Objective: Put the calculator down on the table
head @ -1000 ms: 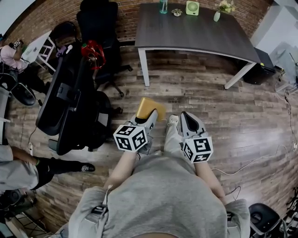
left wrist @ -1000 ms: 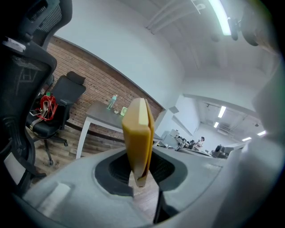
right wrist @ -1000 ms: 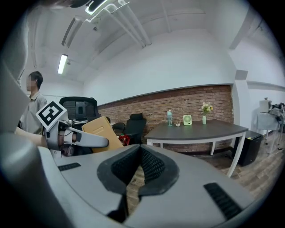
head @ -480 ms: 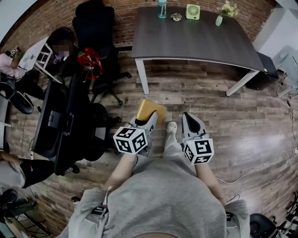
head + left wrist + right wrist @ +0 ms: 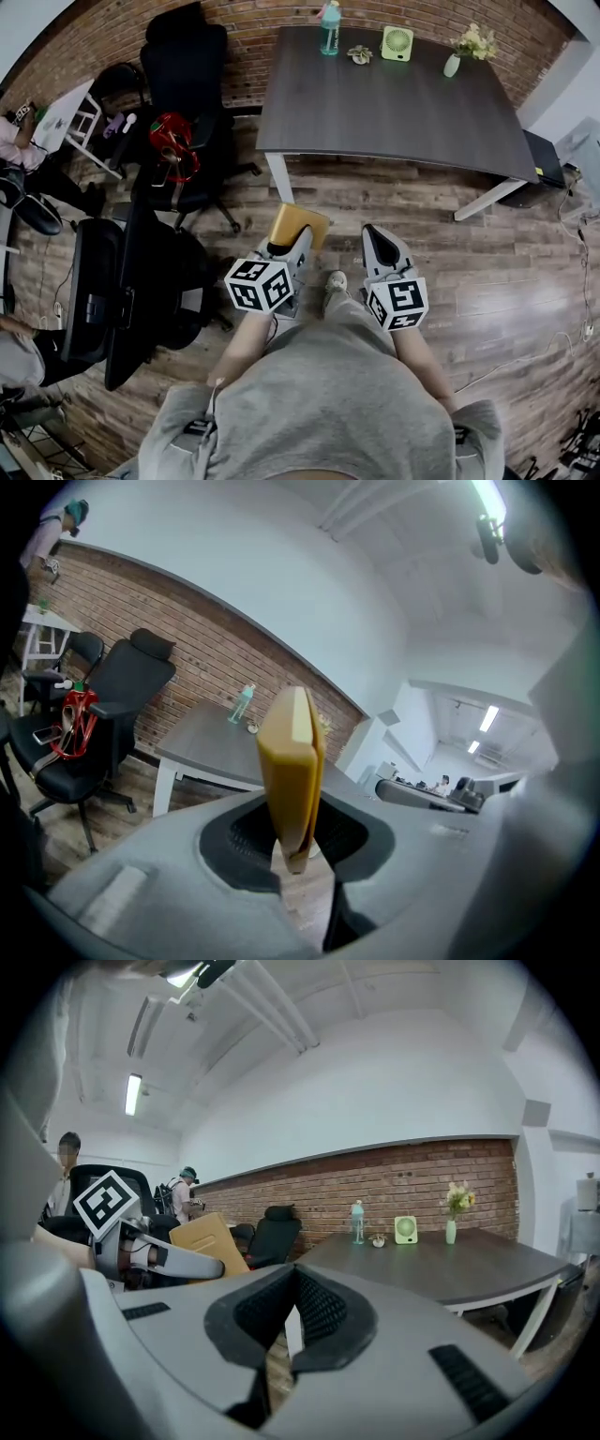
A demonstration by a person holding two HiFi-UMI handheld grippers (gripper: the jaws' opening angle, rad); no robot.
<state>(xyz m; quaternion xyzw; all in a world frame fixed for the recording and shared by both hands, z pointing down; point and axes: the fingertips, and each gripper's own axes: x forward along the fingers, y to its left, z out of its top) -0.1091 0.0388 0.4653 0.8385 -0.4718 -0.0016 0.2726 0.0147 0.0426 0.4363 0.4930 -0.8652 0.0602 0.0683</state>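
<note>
Head view: tabletop point(image 5: 394, 112) looms closer than a second ago. Left gripper point(image 5: 292, 246) fingers pinch the yellow calculator point(image 5: 300, 225) over the floor point(image 5: 487, 253), short of it. Right gripper point(image 5: 377, 239) fingers pressed together, empty. Placement pending.

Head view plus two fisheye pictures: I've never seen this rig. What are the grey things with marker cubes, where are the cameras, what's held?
No robot: a person holds a grey two-jaw gripper in each hand. The head view looks down from the person's head; the others come from cameras riding on each gripper. The left gripper clamps a flat yellow calculator on edge; the right gripper is shut, empty. Ahead, the dark grey table bears a turquoise bottle, a small green fan and a white vase of flowers.
</note>
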